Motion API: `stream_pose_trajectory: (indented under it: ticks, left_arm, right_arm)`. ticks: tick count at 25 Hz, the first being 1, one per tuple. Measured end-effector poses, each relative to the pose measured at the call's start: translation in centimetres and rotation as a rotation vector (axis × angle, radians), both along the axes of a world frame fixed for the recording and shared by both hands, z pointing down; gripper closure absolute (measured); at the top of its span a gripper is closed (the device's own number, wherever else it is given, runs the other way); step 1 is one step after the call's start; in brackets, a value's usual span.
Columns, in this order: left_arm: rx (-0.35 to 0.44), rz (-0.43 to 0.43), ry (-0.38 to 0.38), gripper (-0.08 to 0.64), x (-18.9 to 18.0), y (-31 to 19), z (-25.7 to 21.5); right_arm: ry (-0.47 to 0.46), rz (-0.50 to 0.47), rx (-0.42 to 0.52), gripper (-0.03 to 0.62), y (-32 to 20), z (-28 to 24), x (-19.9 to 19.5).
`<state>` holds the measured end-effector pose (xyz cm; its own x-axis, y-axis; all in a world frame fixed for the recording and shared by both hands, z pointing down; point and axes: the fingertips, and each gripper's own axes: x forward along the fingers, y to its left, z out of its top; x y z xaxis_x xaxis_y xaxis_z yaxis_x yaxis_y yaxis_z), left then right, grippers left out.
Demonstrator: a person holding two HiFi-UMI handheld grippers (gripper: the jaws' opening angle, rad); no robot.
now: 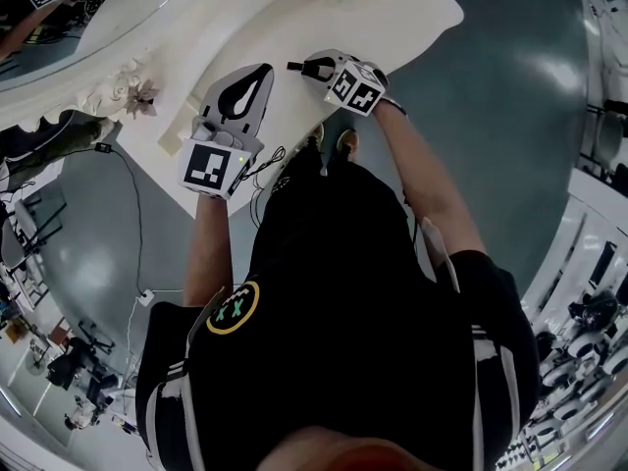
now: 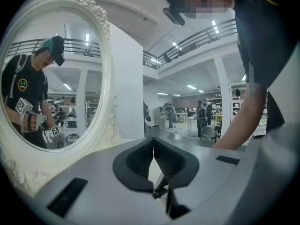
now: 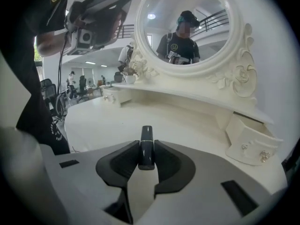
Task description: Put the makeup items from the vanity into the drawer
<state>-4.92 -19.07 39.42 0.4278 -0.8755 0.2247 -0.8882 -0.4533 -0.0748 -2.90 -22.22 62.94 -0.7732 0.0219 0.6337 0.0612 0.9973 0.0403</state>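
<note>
My right gripper [image 3: 146,154] is shut on a slim black lipstick tube [image 3: 146,146], which sticks up and forward from between the pads. The head view shows the same tube [image 1: 296,67] in the right gripper [image 1: 306,68] above the white vanity top [image 1: 392,18], near its front edge. A small white drawer [image 3: 251,142] with two knobs sits at the right under the mirror shelf and looks pulled out a little. My left gripper [image 2: 153,142] hovers over the vanity's left part [image 1: 257,75], its jaws shut on nothing.
An oval mirror [image 3: 187,27] in a carved white frame stands at the back of the vanity [image 3: 108,125]. A second small drawer [image 3: 112,96] sits at the far left end. A cable [image 1: 128,194] trails on the grey floor to the left of my legs.
</note>
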Motion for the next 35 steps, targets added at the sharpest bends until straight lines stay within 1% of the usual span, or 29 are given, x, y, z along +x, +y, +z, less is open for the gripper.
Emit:
stream_pose_trajectory:
  ticks: [3,6,9,13,18,23,26,29,32,35]
  left_arm:
    - [-0.017,0.001,-0.007,0.537,0.4,0.1,0.0]
    - [0.024,0.031,0.018,0.537,1.2,0.0,-0.3]
    - [0.059,0.067,0.041,0.537,2.1,-0.4,-0.8]
    - [0.05,0.088,0.047,0.537,3.1,-0.7,-0.6]
    - [0.078,0.123,0.05,0.537,4.6,-1.5,-1.1]
    - [0.093,0.137,0.058,0.537,5.4,-2.4,-1.3]
    - [0.094,0.145,0.071,0.537,5.1,-3.0,-1.0]
    - [0.101,0.142,0.099,0.537,4.1,-3.5,-1.1]
    - [0.112,0.117,0.107,0.537,2.7,-3.1,-2.0]
    - [0.132,0.075,0.118,0.537,0.6,-2.2,-2.5]
  right_arm:
    - [-0.053,0.038,0.003,0.476,-0.1,-2.4,0.3]
    - [-0.102,0.067,0.027,0.476,-0.3,-5.2,0.7]
    - [-0.152,0.113,0.031,0.476,-0.8,-7.8,1.6]
    - [-0.228,0.171,0.047,0.476,-1.3,-12.1,3.1]
    - [-0.319,0.236,0.078,0.476,-1.8,-17.4,6.0]
    - [-0.359,0.279,0.132,0.476,-2.1,-21.2,8.9]
    - [-0.37,0.298,0.149,0.476,-2.1,-22.6,9.7]
    - [-0.376,0.295,0.171,0.476,-2.1,-24.0,9.2]
    - [-0.402,0.226,0.219,0.476,-1.4,-26.3,7.5]
    - [-0.419,0.172,0.222,0.475,-0.7,-27.5,5.0]
